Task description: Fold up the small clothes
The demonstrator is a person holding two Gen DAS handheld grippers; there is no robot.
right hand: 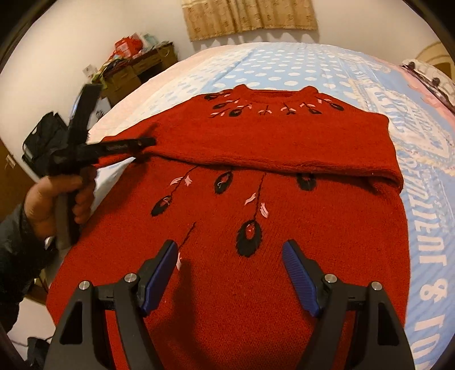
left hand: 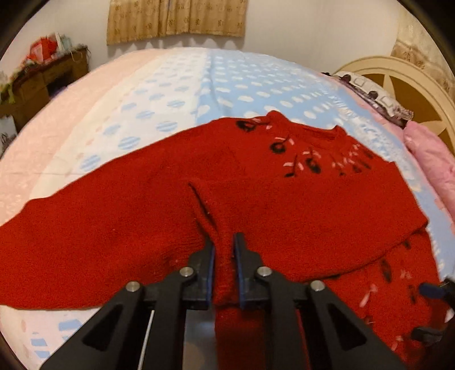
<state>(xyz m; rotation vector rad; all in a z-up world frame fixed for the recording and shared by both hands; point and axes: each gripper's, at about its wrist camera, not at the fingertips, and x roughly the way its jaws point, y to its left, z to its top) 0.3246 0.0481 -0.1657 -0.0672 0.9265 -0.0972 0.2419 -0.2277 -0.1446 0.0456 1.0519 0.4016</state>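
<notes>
A bedroom with pale walls and a tan patterned curtain (left hand: 176, 18) holds a wide bed whose blue-and-white spotted blanket (left hand: 227, 82) carries the work. A red knitted sweater (right hand: 256, 136) with black and pink embroidery lies flat on the blanket, one sleeve folded across its chest.

The left wrist view alone shows the cream headboard (left hand: 398, 76), a pink pillow (left hand: 432, 159) beside it, and the sleeve stretching away to the left. There the left gripper (left hand: 224, 250) has its jaws nearly together, pinching a raised ridge of red knit between the blue pads.

The right wrist view alone shows the neckline, the large white lettering on the blanket's right side, and the hand (right hand: 59, 199) that holds the left gripper at the sweater's left edge, a dark sleeve (right hand: 14, 256) behind it. The right gripper (right hand: 230, 264) hangs over the sweater's lower front with its jaws spread wide and nothing between them.

A wooden dresser (right hand: 136, 68) against the far wall bears red packages; what they contain cannot be told.
</notes>
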